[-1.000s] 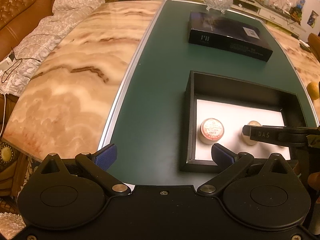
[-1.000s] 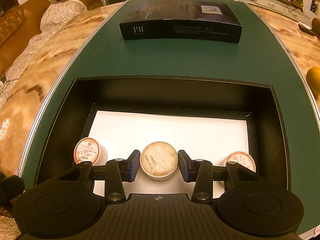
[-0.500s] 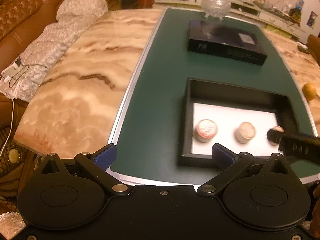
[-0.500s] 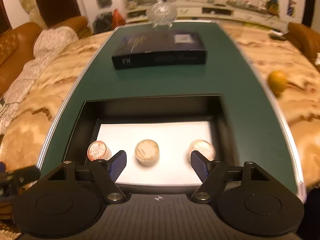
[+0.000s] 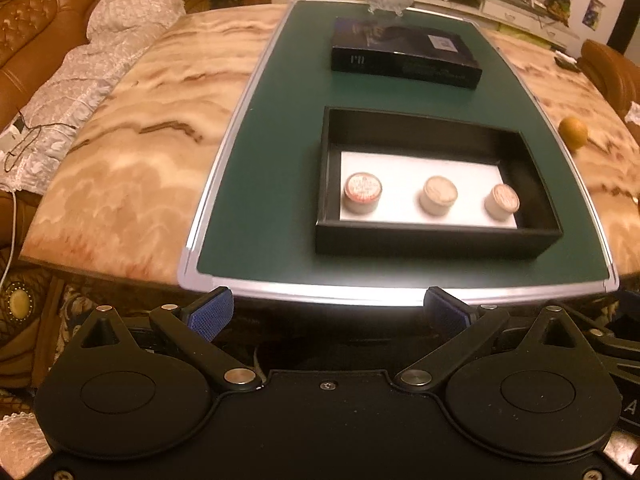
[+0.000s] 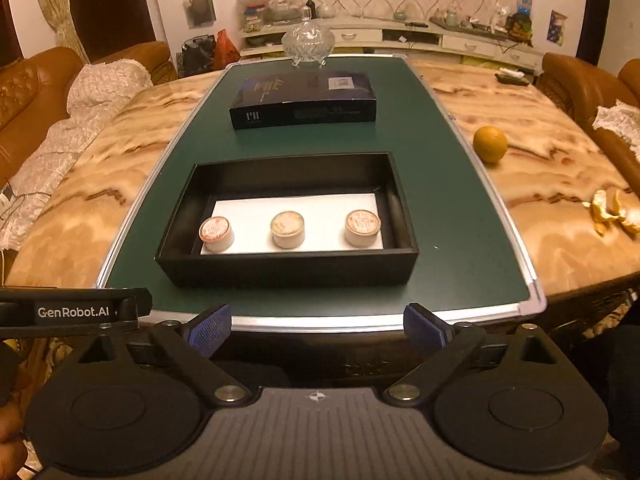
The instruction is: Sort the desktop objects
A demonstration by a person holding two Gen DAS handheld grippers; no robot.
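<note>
An open black box (image 5: 436,240) (image 6: 288,270) sits on the green mat (image 5: 280,160) (image 6: 448,208). On its white lining stand three small round containers in a row: a left one (image 5: 363,192) (image 6: 216,233), a middle one (image 5: 438,195) (image 6: 287,229) and a right one (image 5: 502,201) (image 6: 362,227). My left gripper (image 5: 326,316) is open and empty, held off the table's near edge. My right gripper (image 6: 318,330) is open and empty, also back off the near edge. The left gripper's body shows at the left of the right wrist view (image 6: 72,312).
A closed dark box (image 5: 404,58) (image 6: 304,100) lies farther back on the mat, a glass bowl (image 6: 307,42) behind it. An orange (image 6: 490,144) and peel pieces (image 6: 614,210) lie on the marble table (image 6: 560,168) at the right. Sofas stand on both sides.
My right gripper has let go of the middle container and opened, then pulled back off the table. My left gripper has also drawn back past the near edge.
</note>
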